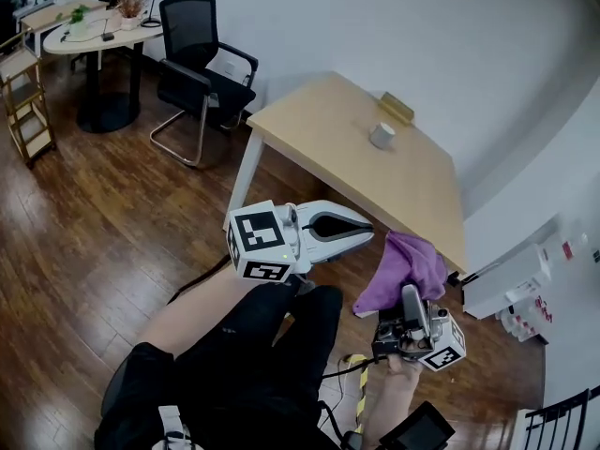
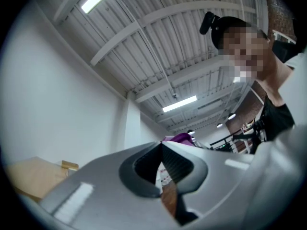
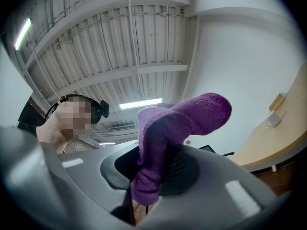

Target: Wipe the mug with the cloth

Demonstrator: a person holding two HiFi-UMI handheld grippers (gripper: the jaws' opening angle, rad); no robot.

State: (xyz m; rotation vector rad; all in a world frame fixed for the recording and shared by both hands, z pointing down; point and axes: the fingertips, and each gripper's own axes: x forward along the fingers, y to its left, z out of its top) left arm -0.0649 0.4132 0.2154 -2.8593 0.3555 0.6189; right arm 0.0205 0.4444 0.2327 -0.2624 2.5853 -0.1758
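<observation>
A small white mug stands on the light wooden table, far from both grippers. My right gripper is low at the right, off the table's near edge, shut on a purple cloth that stands up above its jaws. In the right gripper view the cloth is pinched between the jaws and flops over, and the mug shows small on the table at the right. My left gripper is held in front of the person's body, shut with nothing in it; its tips meet.
A tan block lies on the table behind the mug. A black office chair stands left of the table and a round white table farther left. A white cabinet is at the right, by the wall. The floor is dark wood.
</observation>
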